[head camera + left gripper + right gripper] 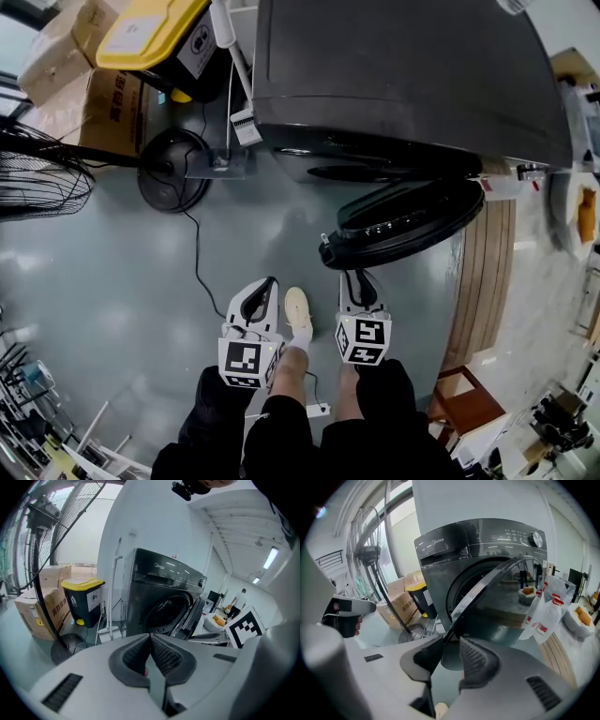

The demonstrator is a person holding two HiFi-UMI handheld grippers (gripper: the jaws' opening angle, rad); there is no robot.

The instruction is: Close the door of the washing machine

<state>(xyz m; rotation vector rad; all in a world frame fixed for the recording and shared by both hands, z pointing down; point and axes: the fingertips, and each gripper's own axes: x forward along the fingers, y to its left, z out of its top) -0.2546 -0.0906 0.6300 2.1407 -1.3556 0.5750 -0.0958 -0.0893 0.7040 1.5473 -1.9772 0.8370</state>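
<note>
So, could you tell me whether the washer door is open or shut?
Open: the door stands swung out from the washer, its drum opening exposed.

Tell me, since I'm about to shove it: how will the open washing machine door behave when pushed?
Probably stiff: the door looks like a thick frame. Attached to the washing machine at one side, it should swing, not slide. Its glossy rim may be slippery.

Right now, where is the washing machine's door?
In the head view the door hangs open at centre right, swung out from the front of the washing machine, just ahead of the right gripper.
</note>
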